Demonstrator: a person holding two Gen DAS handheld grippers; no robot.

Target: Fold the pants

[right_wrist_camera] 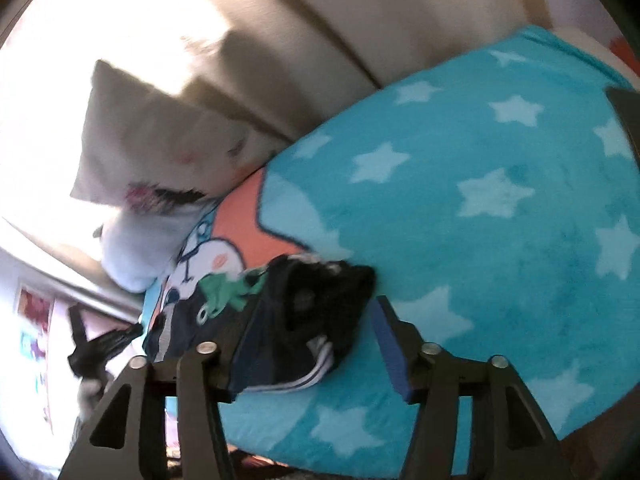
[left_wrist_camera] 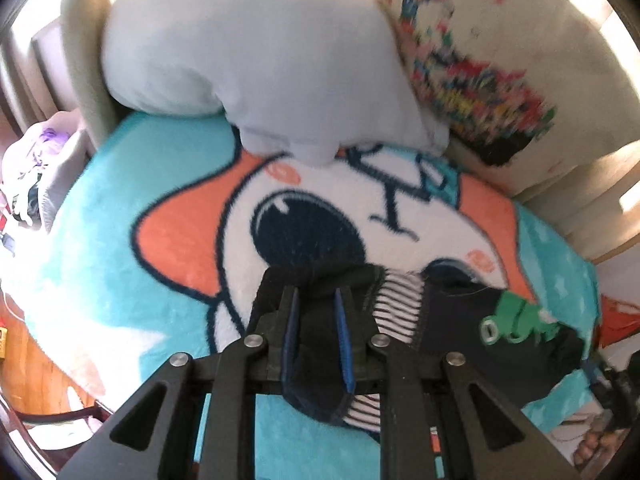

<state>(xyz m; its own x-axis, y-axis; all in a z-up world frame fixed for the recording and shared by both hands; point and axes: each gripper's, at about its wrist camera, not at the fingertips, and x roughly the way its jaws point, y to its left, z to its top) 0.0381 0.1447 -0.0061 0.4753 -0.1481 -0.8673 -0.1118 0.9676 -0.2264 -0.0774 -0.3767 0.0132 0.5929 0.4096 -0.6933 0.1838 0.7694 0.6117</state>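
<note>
Pants (left_wrist_camera: 460, 320) — dark, striped lining, green frog patch (left_wrist_camera: 516, 316) — lie bunched on the blanket (left_wrist_camera: 120, 240), below its cartoon eye. Your left gripper (left_wrist_camera: 318, 332) pinches a dark fold of them between its pads. Your right gripper (right_wrist_camera: 320, 344) stands spread beside the bunch, nothing clamped. Grey pillow (left_wrist_camera: 248, 60) at the blanket's far edge.

1. Bed's covered with a fuzzy teal blanket (left_wrist_camera: 120, 216): big cartoon face in white, orange and navy, plus pale stars over on the right-wrist side.
2. A plain grey-white pillow (left_wrist_camera: 248, 60) sits at the head of the bed, next to a cream pillow (left_wrist_camera: 480, 60) with a blurry multicolour print.
3. Beige headboard (right_wrist_camera: 360, 20) behind them.
4. Really strong light blowing out the top-left of the right-wrist view.
5. Wood floor (left_wrist_camera: 24, 368) lower left, with a pile of clothes (left_wrist_camera: 36, 168) beside the bed.
</note>
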